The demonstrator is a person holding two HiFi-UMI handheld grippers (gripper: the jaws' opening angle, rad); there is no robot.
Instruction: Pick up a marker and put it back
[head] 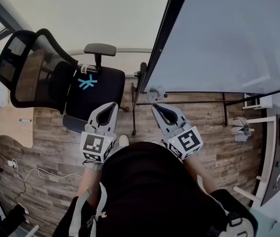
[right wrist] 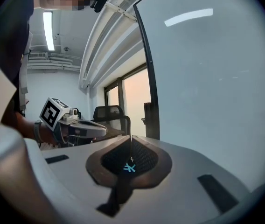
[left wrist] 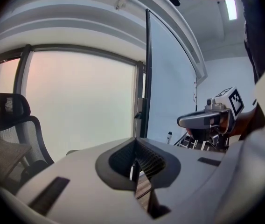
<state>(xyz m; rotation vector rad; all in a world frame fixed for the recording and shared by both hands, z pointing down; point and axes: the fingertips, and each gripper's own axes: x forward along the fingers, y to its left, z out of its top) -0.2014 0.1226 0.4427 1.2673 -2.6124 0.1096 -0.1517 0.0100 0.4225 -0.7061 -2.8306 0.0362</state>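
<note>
Far left there's a light wood bench (head: 12, 127) with a little pen-like thing on it, too small to tell what. Next is a black mesh office chair (head: 100, 90). What looks like the marker (head: 87, 69), black with a white label, is lying on the seat right up against the backrest.

The left gripper (head: 112, 105) is held over the wood floor (head: 51, 152) just in front of the chair. Its fingers (left wrist: 121, 160) are pressed together with nothing in them. The right gripper (head: 156, 106) sits beside it, and its fingers (right wrist: 144, 157) are also closed and empty. Neither one touches the marker. A big whiteboard (head: 228, 33) on a dark stand fills the right side.
</note>
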